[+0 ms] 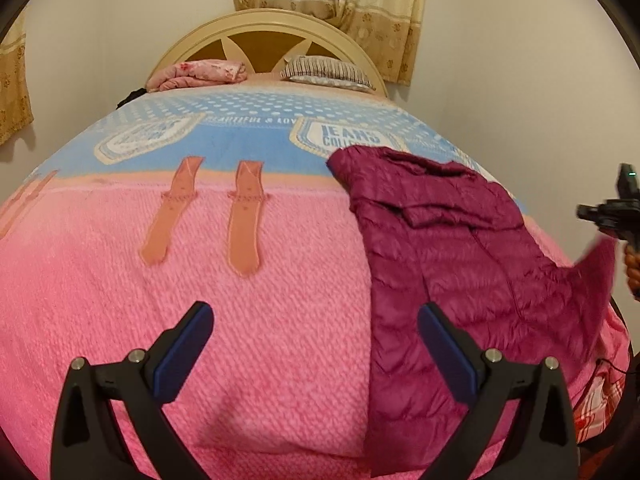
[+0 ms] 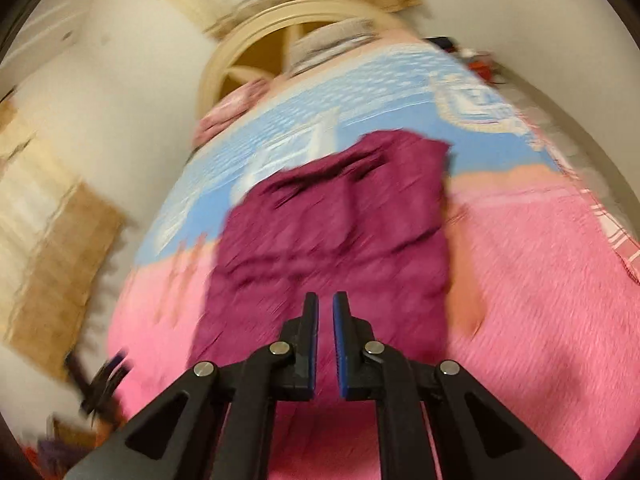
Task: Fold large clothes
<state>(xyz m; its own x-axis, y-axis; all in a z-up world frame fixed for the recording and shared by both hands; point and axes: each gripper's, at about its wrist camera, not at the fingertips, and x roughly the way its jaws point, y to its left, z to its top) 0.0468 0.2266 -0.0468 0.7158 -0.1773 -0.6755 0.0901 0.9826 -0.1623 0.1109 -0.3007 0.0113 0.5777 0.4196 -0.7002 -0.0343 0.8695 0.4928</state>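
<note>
A maroon quilted jacket [image 1: 460,264] lies on the bed [image 1: 200,320], spread over the pink part of the blanket [image 1: 260,216] with its upper end reaching the blue band. On that band, beside the jacket's top, a white patch reads "JEANS" [image 1: 350,134]; a line of small letters nearby reads "BEAUTIFUL & LOV", the rest unclear. The left gripper [image 1: 316,344] hangs over the pink blanket beside the jacket, its fingers wide apart and holding nothing. The right gripper [image 2: 326,320] has its fingers drawn nearly together above the jacket's near end; the blurred right view does not show cloth between them, though the left view shows a corner of the jacket lifted beside it. A striped pillow [image 1: 326,72] rests against the headboard [image 1: 264,26].
</note>
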